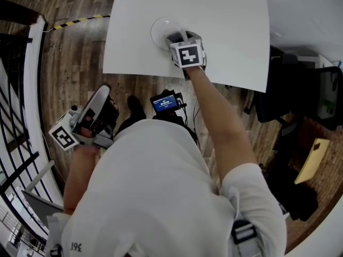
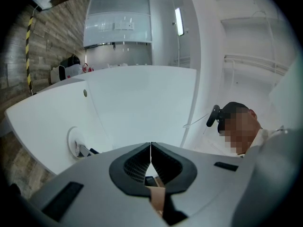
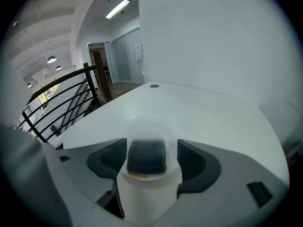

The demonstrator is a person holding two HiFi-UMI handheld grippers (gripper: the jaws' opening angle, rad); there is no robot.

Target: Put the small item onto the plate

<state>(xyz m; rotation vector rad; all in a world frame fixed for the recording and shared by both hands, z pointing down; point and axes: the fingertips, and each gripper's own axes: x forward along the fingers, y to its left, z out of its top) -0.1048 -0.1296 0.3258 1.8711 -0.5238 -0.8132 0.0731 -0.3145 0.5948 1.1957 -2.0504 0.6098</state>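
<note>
The left gripper point(image 2: 150, 148), its jaws pressed together on nothing, hangs off the near left corner of the white table point(image 1: 225, 25), over the wooden floor point(image 1: 69, 63). Just inside the table's near edge, left of its middle, lies the round white plate point(image 1: 159, 28), and the right gripper point(image 1: 177, 37) reaches over the plate's right side with its jaws clamped on the small item point(image 3: 147, 157). The item has a white, column-like body that fills the gap between the jaws, a dark, rounded, blocky end and a thin yellow strip where dark meets white; it sits over the plate, though whether it touches it cannot be told.
</note>
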